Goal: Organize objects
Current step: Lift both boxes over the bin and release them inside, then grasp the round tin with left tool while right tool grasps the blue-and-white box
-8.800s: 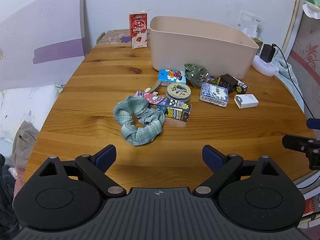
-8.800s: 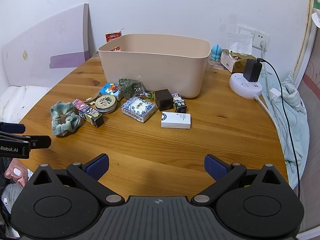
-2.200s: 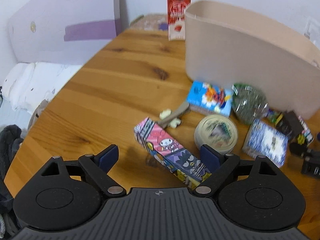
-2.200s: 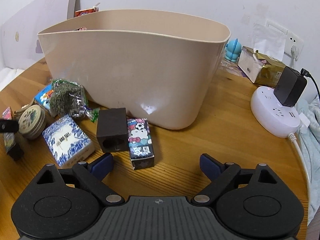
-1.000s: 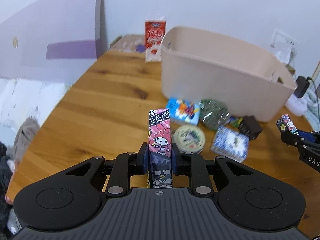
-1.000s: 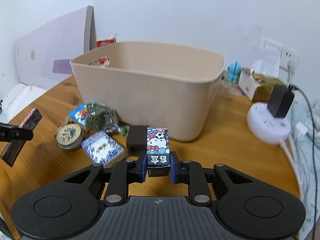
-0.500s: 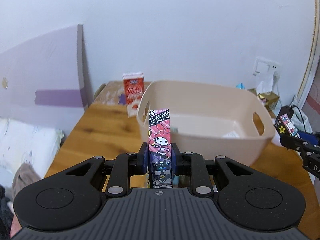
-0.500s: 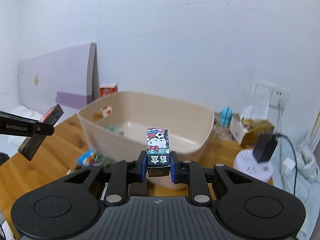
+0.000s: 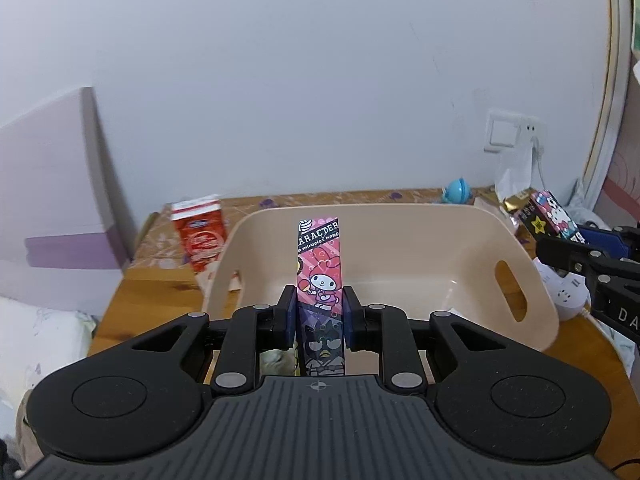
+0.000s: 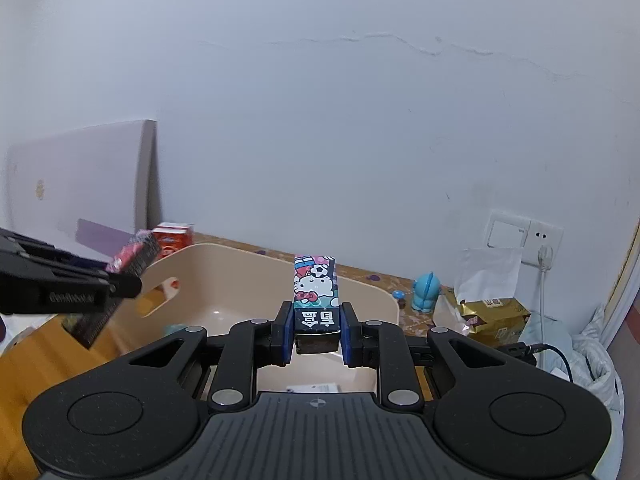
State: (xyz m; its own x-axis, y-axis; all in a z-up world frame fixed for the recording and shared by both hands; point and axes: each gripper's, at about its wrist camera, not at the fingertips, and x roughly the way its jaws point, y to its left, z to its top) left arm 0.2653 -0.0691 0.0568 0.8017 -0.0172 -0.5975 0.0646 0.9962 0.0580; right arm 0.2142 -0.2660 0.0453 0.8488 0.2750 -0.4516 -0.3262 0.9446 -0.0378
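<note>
My left gripper [image 9: 319,316] is shut on a long pink cartoon box [image 9: 320,264] and holds it upright above the near part of the beige bin [image 9: 400,216]. My right gripper [image 10: 316,334] is shut on a small dark Hello Kitty box [image 10: 315,292] and holds it above the bin [image 10: 224,264] from its right side. The right gripper with its box [image 9: 552,220] shows at the right edge of the left wrist view. The left gripper with the pink box [image 10: 132,258] shows at the left of the right wrist view. A white item [image 10: 312,388] lies on the bin floor.
A red milk carton [image 9: 200,236] stands behind the bin's left corner. A blue figurine [image 10: 428,292], a gold-wrapped packet [image 10: 492,312], a white power strip [image 9: 568,296] and a wall socket [image 10: 524,236] are at the right. A white and purple board [image 9: 52,200] leans at the left.
Both grippers have risen and moved forward over the bin with their boxes still held. The table items in front of the bin have dropped out of view.
</note>
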